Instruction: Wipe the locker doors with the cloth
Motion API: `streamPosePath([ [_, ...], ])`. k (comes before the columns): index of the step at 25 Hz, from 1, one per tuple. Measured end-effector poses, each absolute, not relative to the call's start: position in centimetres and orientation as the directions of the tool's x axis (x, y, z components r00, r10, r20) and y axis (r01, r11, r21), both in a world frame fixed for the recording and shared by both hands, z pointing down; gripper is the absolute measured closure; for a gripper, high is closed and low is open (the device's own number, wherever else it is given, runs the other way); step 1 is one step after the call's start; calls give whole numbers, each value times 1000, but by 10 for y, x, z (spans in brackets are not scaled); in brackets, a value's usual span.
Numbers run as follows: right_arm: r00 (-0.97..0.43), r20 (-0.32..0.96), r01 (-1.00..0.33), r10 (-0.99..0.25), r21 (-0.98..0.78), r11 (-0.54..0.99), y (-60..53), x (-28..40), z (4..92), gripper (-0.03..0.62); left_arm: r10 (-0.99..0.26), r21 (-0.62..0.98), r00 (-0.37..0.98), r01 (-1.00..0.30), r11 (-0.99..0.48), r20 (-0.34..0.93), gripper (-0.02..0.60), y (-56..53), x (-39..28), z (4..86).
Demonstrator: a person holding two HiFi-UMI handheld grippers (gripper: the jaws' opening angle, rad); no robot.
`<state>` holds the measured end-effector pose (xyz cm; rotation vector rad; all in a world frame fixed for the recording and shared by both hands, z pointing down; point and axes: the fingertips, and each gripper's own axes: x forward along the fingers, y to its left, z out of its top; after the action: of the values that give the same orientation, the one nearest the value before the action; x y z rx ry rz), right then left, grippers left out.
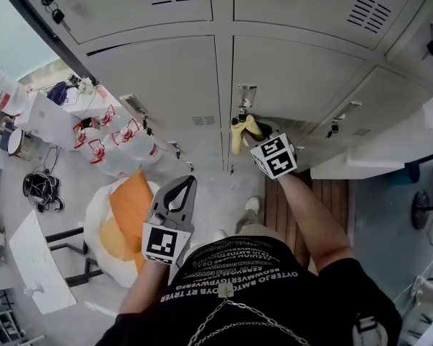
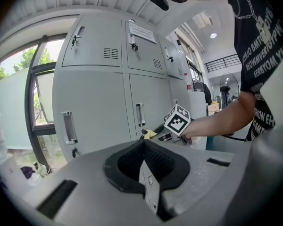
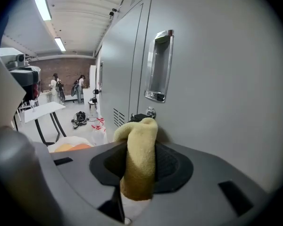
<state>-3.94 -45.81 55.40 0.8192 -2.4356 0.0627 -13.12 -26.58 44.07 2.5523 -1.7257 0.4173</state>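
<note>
Grey locker doors fill the upper head view. My right gripper is shut on a yellow cloth, which it holds against the lower middle door just below a chrome recessed handle. In the right gripper view the cloth sticks out between the jaws, touching the door under the handle and beside a key lock. My left gripper hangs lower left, away from the doors, shut with nothing in it. From it I see the right gripper's marker cube.
On the floor at left lie a white bag with orange contents, plastic bottles, a cable bundle and a white table. A wooden board lies below the lockers; a white counter juts at right.
</note>
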Motion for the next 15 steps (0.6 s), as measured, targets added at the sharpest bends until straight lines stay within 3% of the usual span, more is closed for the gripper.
streamPosePath([
  [8,-610,546,-617,-574,126,777,-473,-27,569,479,-911,-116,318,-927,-357,263,575,-262,-140,443],
  [15,-549,552,-687,-628,130,715,-485,38,575,479,-892,-117,376,-903,-413,249,575,-277,-113,442],
])
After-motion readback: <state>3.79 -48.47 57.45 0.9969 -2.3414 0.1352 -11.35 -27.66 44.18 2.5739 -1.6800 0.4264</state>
